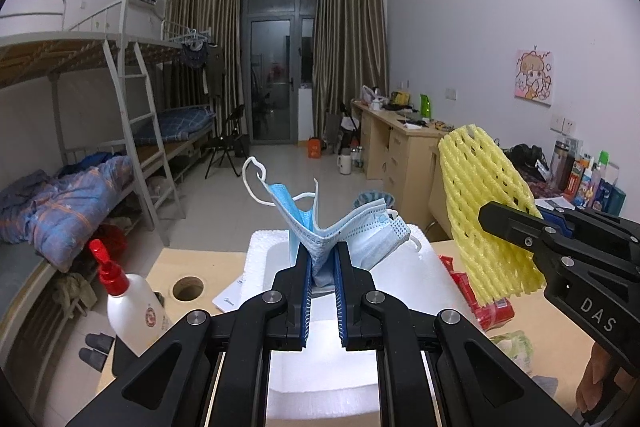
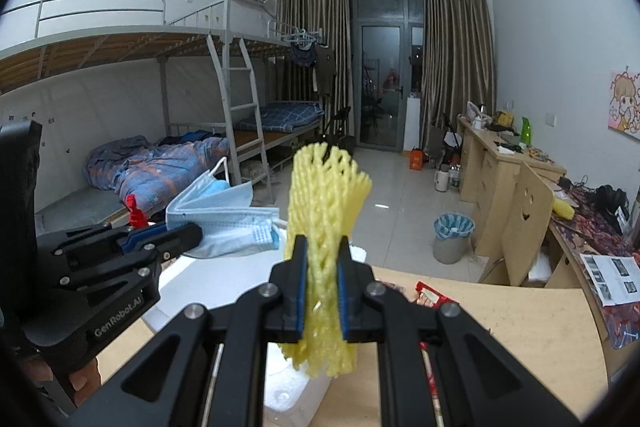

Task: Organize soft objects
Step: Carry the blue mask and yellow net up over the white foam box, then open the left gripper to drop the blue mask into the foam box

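My left gripper [image 1: 323, 267] is shut on a bunch of light blue face masks [image 1: 340, 227], whose folds and white ear loops fan out above the fingers. They hang over a white foam box [image 1: 424, 259] on the wooden table. To the right, my right gripper [image 2: 323, 267] is shut on a yellow foam fruit net [image 2: 324, 211], squeezed flat between the pads and sticking out above and below them. In the left wrist view the net [image 1: 480, 203] shows at right with the right gripper [image 1: 486, 217] clamped on it. The masks [image 2: 224, 219] and left gripper [image 2: 192, 233] appear at left in the right wrist view.
A white spray bottle with a red nozzle [image 1: 128, 303] stands on the table at left beside a round cable hole [image 1: 188, 289]. Red snack packets [image 1: 480, 295] lie right of the foam box. Beyond the table are a wooden chair [image 2: 520, 223], a bin [image 2: 452, 235] and bunk beds.
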`<action>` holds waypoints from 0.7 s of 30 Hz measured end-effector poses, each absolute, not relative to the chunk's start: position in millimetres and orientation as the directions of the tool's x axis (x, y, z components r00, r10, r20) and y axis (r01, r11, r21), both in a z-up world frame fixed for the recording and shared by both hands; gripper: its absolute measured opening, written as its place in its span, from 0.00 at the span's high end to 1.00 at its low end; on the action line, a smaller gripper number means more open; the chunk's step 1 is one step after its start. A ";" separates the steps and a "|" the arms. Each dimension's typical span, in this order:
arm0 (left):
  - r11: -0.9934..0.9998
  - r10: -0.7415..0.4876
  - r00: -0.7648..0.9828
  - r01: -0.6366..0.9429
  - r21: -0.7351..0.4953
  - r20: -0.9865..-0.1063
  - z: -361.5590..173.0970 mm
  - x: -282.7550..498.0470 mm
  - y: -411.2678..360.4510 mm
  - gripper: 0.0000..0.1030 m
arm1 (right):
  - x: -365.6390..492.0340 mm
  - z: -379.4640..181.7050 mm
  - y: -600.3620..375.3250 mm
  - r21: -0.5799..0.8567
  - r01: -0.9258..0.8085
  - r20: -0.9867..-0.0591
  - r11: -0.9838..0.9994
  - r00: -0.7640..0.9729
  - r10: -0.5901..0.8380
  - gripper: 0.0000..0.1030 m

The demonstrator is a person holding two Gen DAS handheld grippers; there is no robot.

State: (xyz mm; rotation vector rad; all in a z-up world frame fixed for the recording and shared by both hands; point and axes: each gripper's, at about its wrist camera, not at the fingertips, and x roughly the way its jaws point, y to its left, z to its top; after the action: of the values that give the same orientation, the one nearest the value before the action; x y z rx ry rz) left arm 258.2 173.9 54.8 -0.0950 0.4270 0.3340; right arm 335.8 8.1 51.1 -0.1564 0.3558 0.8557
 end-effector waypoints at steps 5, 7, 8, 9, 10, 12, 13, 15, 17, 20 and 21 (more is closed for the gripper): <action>0.940 0.299 0.842 -0.340 -0.012 -0.448 49.1 268.4 176.1 0.89 | 342.9 51.4 7.9 0.016 -0.755 -0.381 0.655 0.601 0.702 0.85; 0.942 0.298 0.840 -0.336 -0.003 -0.454 46.7 271.5 175.1 0.89 | 344.8 52.0 7.7 0.021 -0.755 -0.385 0.655 0.599 0.702 0.85; 0.942 0.297 0.838 -0.335 -0.002 -0.457 46.1 272.9 174.5 0.89 | 345.2 52.3 7.4 0.021 -0.754 -0.385 0.657 0.600 0.701 0.85; 0.943 0.294 0.834 -0.332 0.001 -0.467 43.8 275.4 174.0 0.89 | 345.6 52.6 7.5 0.022 -0.754 -0.385 0.657 0.600 0.701 0.85; 0.943 0.294 0.830 -0.334 0.000 -0.474 42.6 277.8 174.1 0.89 | 345.9 52.6 7.2 0.023 -0.755 -0.384 0.656 0.599 0.703 0.85; 0.945 0.288 0.826 -0.327 0.003 -0.484 40.5 280.1 172.8 0.89 | 345.1 53.4 8.6 0.018 -0.757 -0.385 0.653 0.598 0.703 0.85; 0.945 0.290 0.825 -0.326 0.010 -0.485 40.3 280.9 171.5 0.89 | 345.5 55.2 9.3 0.019 -0.756 -0.384 0.654 0.598 0.703 0.85; 0.946 0.292 0.827 -0.325 0.015 -0.481 42.0 282.3 172.1 0.89 | 345.4 55.5 8.9 0.017 -0.758 -0.384 0.652 0.597 0.704 0.85; 0.946 0.289 0.832 -0.323 0.011 -0.474 43.1 280.6 171.1 0.87 | 345.9 55.7 7.7 0.018 -0.756 -0.384 0.654 0.599 0.703 0.85; 0.946 0.286 0.836 -0.323 0.000 -0.468 44.3 278.4 172.0 0.76 | 345.9 56.9 8.0 0.019 -0.754 -0.381 0.656 0.601 0.702 0.85; 0.948 0.281 0.838 -0.319 -0.003 -0.467 43.5 277.7 171.5 0.67 | 345.8 57.3 8.6 0.018 -0.755 -0.381 0.656 0.601 0.702 0.85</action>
State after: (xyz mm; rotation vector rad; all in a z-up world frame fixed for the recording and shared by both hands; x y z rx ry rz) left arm 277.7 171.4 43.5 -0.0814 0.4815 0.3176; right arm 345.8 8.6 57.3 -0.1504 0.3746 0.8478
